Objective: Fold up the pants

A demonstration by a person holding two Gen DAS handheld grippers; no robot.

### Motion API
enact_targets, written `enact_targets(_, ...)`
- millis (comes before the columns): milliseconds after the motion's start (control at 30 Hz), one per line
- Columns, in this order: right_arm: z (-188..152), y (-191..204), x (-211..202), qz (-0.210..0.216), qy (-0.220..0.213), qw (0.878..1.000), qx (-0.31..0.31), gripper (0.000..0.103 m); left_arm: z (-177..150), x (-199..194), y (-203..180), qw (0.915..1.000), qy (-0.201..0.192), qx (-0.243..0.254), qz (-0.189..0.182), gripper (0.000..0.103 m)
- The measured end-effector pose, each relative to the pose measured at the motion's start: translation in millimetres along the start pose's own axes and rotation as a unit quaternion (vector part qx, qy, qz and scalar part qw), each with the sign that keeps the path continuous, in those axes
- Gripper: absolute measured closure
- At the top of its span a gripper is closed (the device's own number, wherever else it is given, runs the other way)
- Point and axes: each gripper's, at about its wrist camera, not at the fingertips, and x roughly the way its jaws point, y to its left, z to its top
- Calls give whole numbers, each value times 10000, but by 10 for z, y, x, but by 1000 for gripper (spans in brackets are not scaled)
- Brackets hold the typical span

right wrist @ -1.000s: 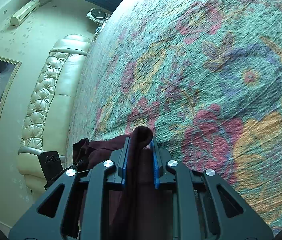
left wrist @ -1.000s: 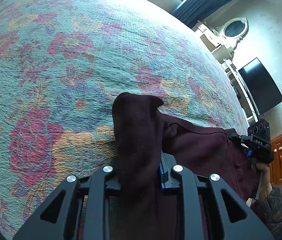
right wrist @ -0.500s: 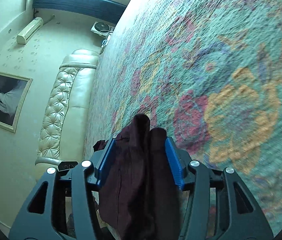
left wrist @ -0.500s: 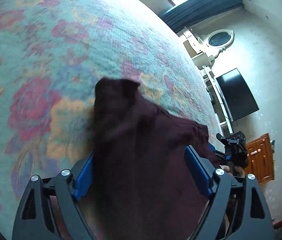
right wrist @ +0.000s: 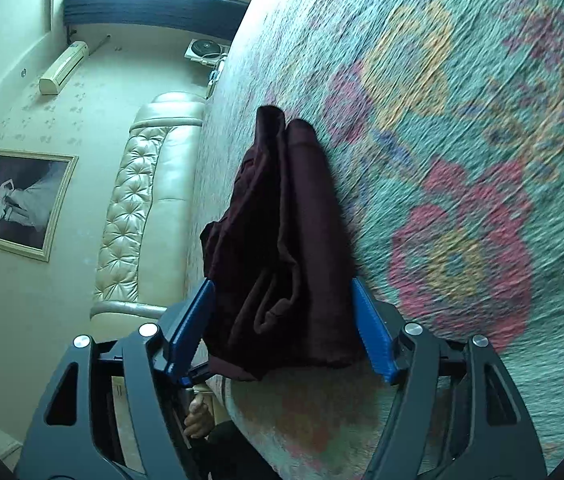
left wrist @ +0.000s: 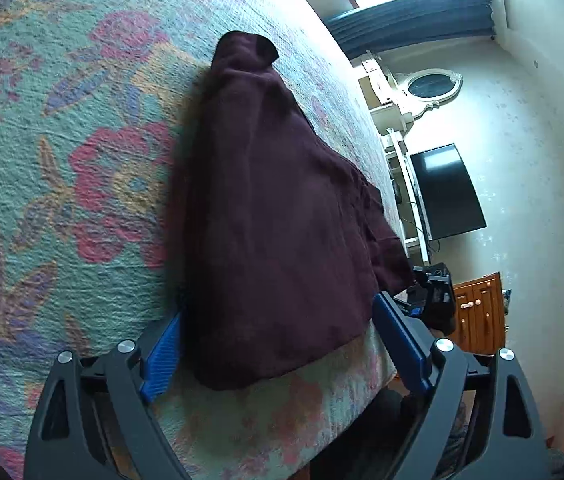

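The dark maroon cloth pants [left wrist: 274,216] lie in the frame centre on the floral woven bedspread [left wrist: 62,160]. The left gripper [left wrist: 282,344] and the right gripper [right wrist: 286,328] have just been opening; the jaws stand apart, with the pants between them, not pressed.

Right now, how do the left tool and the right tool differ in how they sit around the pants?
The left tool straddles a broad, smooth end of the pants; the right tool straddles a narrower, bunched end with loose folds. The left's blue pads stand wider apart than the right's. Shared: both have just been opening, neither pinches the cloth, which lies on the floral bedspread.
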Motion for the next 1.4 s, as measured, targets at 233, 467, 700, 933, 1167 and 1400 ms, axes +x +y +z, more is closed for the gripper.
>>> enact_targets(233, -4, -239, -102, 853, -127, 9937, 719, 32, 80, 32, 68, 9994, -114, -184, -270, 16)
enact_targets(467, -55, -36, 5, 121, 51, 9999, 82, 30, 91, 40, 69, 9996, -145, -141, -203, 16)
enact_targets(700, -149, 118, 217, -681, 229, 9967, -383, 60, 77, 143, -89, 9991, -233, 104, 324, 33)
enact_targets(933, -151, 48, 134, -436, 178, 9982, -363, 70, 51, 161, -169, 9947, -244, 408, 909, 81)
enact_targets(1167, -201, 168, 56, -410, 178, 9979, -471, 72, 3, 128, -319, 9899, -379, 649, 1206, 83)
enact_targets(1400, -331, 183, 17, -405, 212, 9980, -437, 72, -85, 77, -290, 9895, -303, 645, 1260, 83)
